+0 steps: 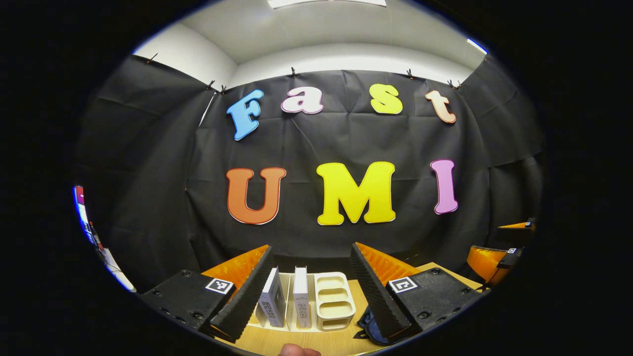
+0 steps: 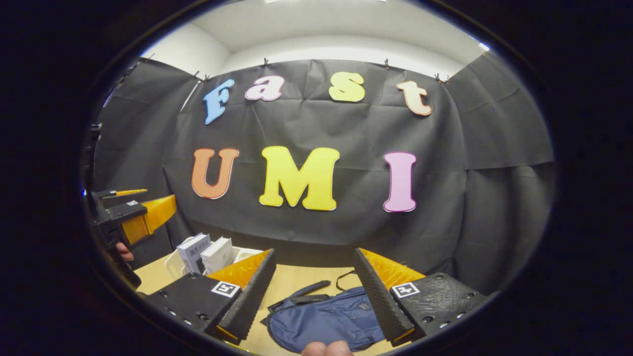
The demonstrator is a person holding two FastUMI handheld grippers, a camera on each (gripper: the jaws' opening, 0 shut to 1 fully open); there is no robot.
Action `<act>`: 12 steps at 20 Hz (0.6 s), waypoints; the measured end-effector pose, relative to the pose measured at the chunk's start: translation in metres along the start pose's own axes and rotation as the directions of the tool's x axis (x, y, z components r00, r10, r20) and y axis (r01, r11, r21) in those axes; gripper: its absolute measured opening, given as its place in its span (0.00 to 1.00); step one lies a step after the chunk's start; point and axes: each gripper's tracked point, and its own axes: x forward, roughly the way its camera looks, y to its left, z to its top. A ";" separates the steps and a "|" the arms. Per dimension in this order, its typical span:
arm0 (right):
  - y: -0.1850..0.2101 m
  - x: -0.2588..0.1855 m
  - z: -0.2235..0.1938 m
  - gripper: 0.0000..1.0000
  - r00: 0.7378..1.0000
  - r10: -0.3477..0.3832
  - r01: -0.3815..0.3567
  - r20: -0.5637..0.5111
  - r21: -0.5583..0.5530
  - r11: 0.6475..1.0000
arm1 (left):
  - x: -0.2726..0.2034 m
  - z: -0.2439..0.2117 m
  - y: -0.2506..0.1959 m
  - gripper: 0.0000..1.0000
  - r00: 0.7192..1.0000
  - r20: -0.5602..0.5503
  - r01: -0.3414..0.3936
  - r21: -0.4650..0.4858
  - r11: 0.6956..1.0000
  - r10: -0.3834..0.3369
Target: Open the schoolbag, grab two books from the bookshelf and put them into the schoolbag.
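On the counter (image 2: 292, 287) your schoolbag (image 2: 326, 319) lies zipped; both grippers, left (image 1: 311, 282) and right (image 2: 314, 287), hover with fingers spread, empty. Pinch fabric instead of zipper and it'll drag.

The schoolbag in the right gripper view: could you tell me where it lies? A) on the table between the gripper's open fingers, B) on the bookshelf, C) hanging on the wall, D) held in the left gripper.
A: the blue schoolbag lies flat on the wooden table, framed by the open right gripper.
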 end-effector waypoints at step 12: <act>0.009 -0.003 -0.030 0.95 0.998 0.021 -0.023 -0.065 -0.029 0.999 | -0.009 0.003 -0.002 0.98 1.000 0.008 0.000 0.003 1.000 0.000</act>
